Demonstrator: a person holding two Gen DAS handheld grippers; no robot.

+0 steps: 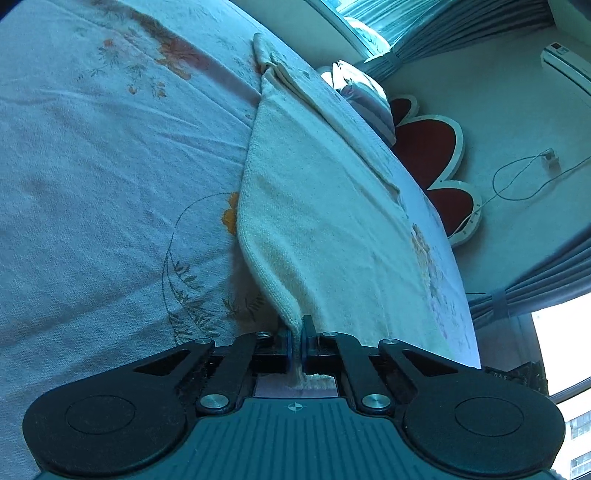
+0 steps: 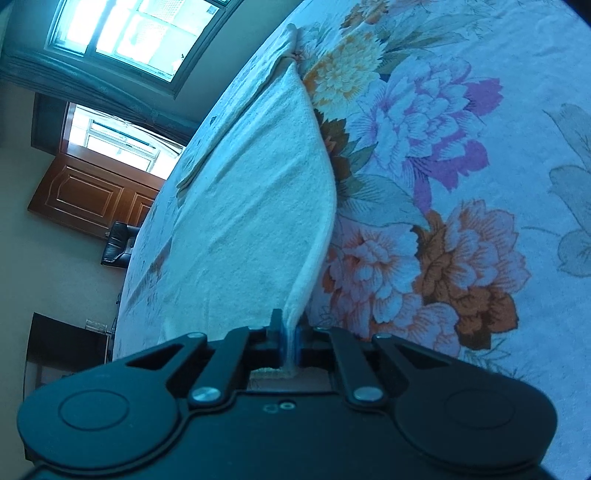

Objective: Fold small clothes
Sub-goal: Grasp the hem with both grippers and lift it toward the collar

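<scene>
Flowered bedding (image 1: 92, 166) fills the left wrist view, with a wall, tied curtains (image 1: 535, 284) and a red petal-shaped headboard (image 1: 428, 147) off to the right. Only this view shows the pillow (image 1: 365, 99) at the far end and the wall air conditioner (image 1: 565, 66). The left gripper (image 1: 297, 341) has its blue pads pressed together on a near corner of the pale towel (image 1: 314, 192), which rises from the fingers and stretches away across the bed to a far bunched end.

Seen from the right wrist, the bedding (image 2: 461, 166) lies to the right, printed with large purple and orange blooms, while windows (image 2: 122, 33), a wooden door (image 2: 88, 192) and a black chair (image 2: 118, 243) stand to the left. The right gripper (image 2: 290, 341) is likewise clamped on a near corner of the towel (image 2: 251, 206), its edge curving up from between the pads toward the far end.
</scene>
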